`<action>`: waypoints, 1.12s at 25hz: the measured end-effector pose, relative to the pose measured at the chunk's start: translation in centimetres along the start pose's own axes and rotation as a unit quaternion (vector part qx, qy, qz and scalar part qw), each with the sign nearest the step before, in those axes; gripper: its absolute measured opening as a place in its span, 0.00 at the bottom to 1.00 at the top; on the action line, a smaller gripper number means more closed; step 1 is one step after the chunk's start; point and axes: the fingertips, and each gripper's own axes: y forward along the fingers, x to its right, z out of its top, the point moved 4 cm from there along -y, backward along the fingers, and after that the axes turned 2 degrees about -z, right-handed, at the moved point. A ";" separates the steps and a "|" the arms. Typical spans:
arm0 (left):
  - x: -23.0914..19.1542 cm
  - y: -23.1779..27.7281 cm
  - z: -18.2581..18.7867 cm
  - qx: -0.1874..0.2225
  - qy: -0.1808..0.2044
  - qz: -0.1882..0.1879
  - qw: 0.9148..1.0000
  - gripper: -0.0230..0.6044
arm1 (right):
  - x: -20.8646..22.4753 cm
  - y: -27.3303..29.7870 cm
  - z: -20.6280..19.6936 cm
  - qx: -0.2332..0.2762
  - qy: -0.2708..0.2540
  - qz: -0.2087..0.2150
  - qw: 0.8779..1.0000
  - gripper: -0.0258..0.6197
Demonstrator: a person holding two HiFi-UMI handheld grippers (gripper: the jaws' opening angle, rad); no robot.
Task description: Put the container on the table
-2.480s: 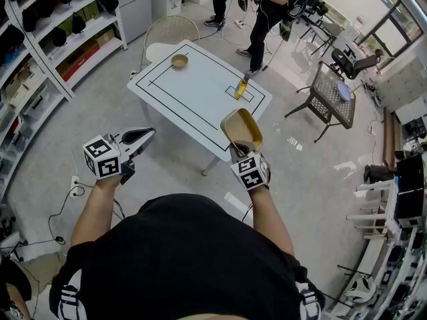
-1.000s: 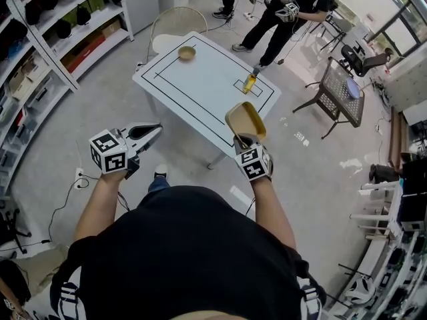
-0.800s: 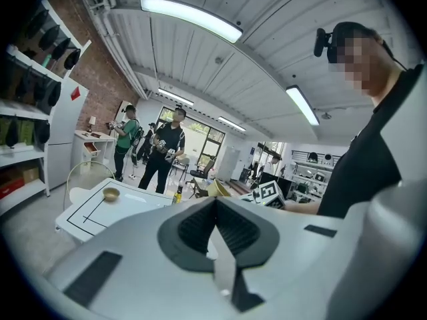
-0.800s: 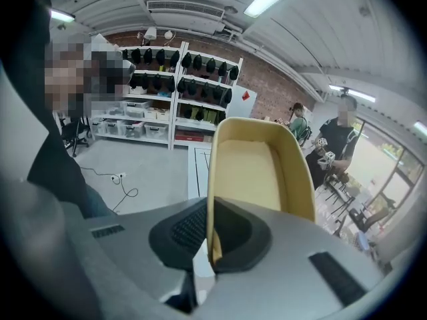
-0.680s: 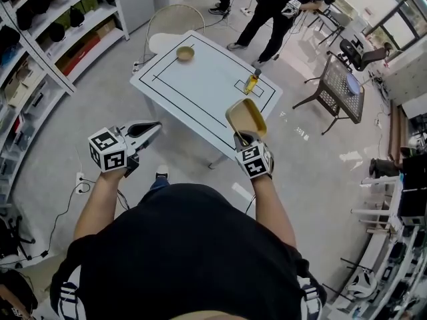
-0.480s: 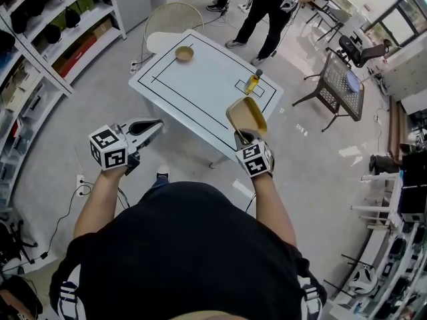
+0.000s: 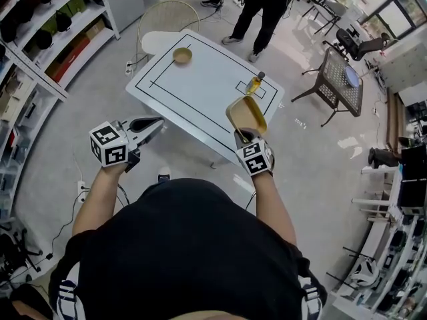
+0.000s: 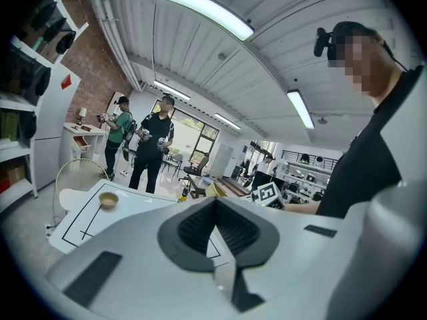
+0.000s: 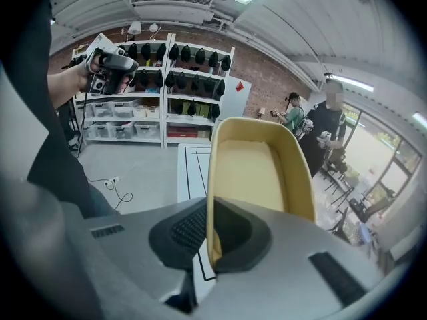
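Note:
The container (image 7: 245, 115), a yellow tub with rounded corners, is held up in the air, tilted, with my right gripper (image 7: 241, 136) shut on its near rim. In the head view it overlaps the near right edge of the white table (image 7: 193, 92), which has black lines on it. In the right gripper view the container (image 9: 257, 169) fills the middle and the dark pads (image 9: 190, 229) clamp its wall. My left gripper (image 7: 148, 124) hovers over the floor left of the table's near corner. Its jaws (image 8: 215, 232) are shut with nothing between them.
A small tan bowl (image 7: 181, 55) sits at the table's far left and a yellow bottle (image 7: 252, 84) at its right edge. A wire chair (image 7: 163, 22) stands behind the table, shelves (image 7: 47, 39) at left, a mesh side table (image 7: 341, 82) at right. People stand beyond.
The person has walked nearer to the table and both grippers came along. The container stays clamped in the right gripper; the left gripper stays shut.

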 end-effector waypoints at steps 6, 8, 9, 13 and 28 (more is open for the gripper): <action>-3.0 0.7 1.3 -0.004 0.002 -0.016 1.000 0.05 | 0.1 2.1 1.3 -0.013 0.009 0.002 1.000 0.05; -4.1 0.7 1.6 -0.004 0.001 -0.019 1.000 0.05 | 0.2 2.7 1.8 -0.017 0.013 0.001 1.000 0.05; -4.6 0.7 1.8 -0.005 0.000 -0.020 1.000 0.05 | 0.3 3.1 2.1 -0.019 0.014 0.000 1.000 0.05; -6.8 0.3 2.0 -0.007 -0.004 -0.024 1.000 0.05 | 0.1 4.7 3.5 -0.018 0.015 0.002 1.000 0.05; -12.5 -0.6 3.8 -0.012 -0.008 -0.044 0.999 0.05 | -0.2 8.4 6.8 -0.025 0.036 -0.001 0.999 0.05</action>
